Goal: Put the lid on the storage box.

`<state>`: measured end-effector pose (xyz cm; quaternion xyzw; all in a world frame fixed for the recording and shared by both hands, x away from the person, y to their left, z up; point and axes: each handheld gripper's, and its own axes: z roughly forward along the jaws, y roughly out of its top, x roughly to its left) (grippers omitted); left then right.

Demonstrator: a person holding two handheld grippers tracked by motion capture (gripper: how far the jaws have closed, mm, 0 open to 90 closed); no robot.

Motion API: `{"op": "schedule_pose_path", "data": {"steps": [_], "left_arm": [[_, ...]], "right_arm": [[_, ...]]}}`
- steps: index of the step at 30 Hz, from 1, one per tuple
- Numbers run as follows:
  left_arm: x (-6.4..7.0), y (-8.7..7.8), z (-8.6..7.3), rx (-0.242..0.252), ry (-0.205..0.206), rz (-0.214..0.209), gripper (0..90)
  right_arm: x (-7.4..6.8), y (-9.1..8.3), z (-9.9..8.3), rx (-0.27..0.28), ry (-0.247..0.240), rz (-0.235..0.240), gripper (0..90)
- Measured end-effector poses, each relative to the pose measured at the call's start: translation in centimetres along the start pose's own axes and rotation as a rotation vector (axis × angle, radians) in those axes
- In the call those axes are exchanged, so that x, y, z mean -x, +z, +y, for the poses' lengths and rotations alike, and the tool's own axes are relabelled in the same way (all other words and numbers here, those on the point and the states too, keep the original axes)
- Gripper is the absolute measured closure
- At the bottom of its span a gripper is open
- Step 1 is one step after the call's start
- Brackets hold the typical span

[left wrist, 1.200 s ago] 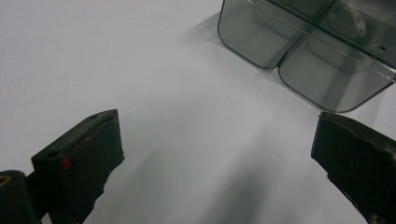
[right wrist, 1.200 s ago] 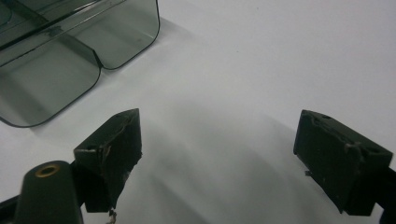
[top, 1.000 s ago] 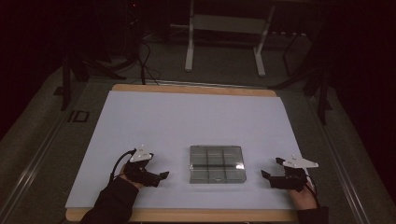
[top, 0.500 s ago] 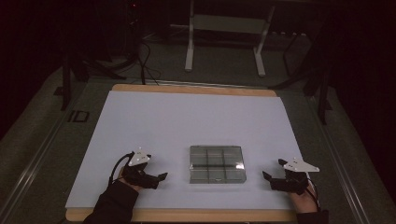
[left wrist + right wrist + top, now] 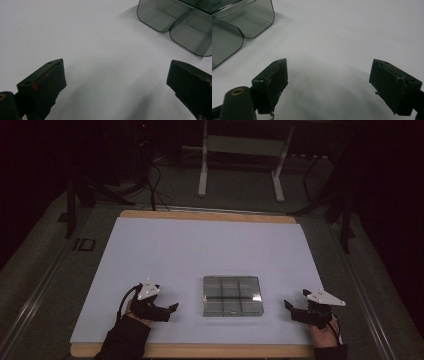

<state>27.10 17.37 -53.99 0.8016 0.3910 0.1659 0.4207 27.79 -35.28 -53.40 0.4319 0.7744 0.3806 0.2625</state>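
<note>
Two letters, perhaps "ID", on floor (image 5: 45,285) beside table (image 5: 210,351).

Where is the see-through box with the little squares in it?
In the high view, the clear box sits on the white sheet near the table's front edge, between the left gripper and the right gripper, touching neither.

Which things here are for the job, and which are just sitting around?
Probably for the job:
- clear compartment box
- left gripper, open
- right gripper, open
- white table sheet

Just around:
- metal stand behind the table
- floor cables
</note>
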Motion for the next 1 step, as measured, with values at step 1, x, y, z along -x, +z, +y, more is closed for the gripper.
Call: {"op": "schedule_pose_path", "data": {"steps": [1], "left_arm": [[0.00, 0.00, 0.00, 0.000, 0.000, 0.000, 3.5]], "right_arm": [[0.00, 0.02, 0.00, 0.000, -0.001, -0.001, 15.3]]}}
